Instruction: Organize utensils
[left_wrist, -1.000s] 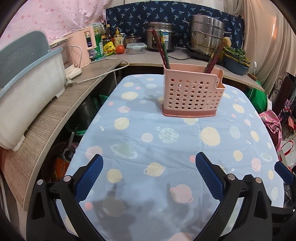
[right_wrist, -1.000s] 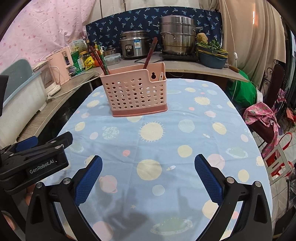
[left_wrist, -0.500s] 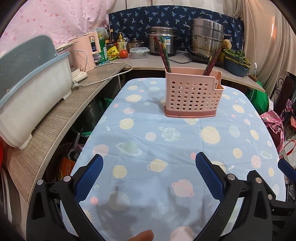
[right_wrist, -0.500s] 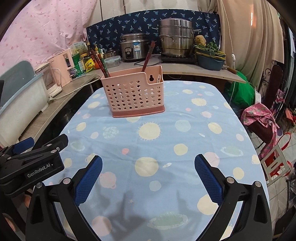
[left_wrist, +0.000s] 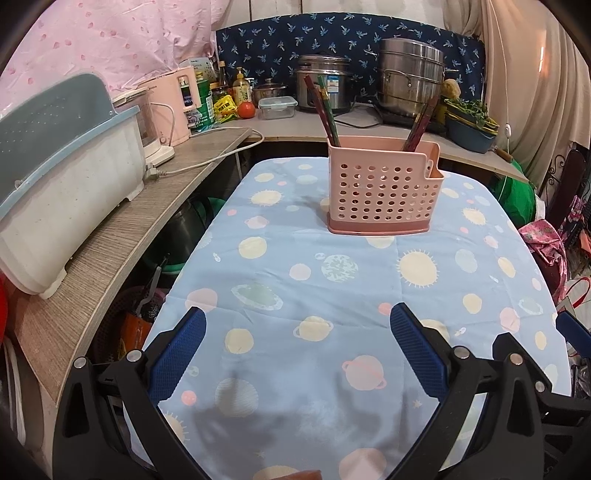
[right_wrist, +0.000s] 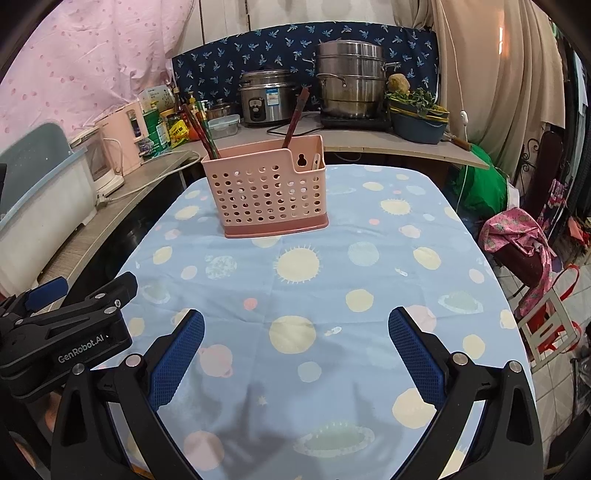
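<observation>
**Both grippers empty, caddy upright at far end of table**

Your left gripper (left_wrist: 297, 350) hovers over the near end of the table, jaws spread wide, nothing between the blue pads (left_wrist: 177, 354). Your right gripper (right_wrist: 295, 352) is the same: wide apart, empty, just beside the left one, whose black body shows at the left edge of the right wrist view.

The pink perforated utensil caddy (left_wrist: 384, 192) stands upright on the blue planet-print tablecloth (left_wrist: 332, 295), toward the far end, well apart from both grippers. Dark red chopsticks (left_wrist: 325, 114) lean out of its left compartment, a second dark bunch (left_wrist: 419, 125) leans out on the right side. From the right wrist view a pale utensil tip (right_wrist: 317, 160) peeks up in the small notched end compartment; can't tell what it is.

The tablecloth around the caddy is bare. Behind it on the counter (left_wrist: 332, 129): rice cooker (right_wrist: 266, 96), stacked steel steamer pot (right_wrist: 351, 79), pink kettle (left_wrist: 173, 103). White dish rack with a blue lid (left_wrist: 62, 173) sits on the left shelf.
</observation>
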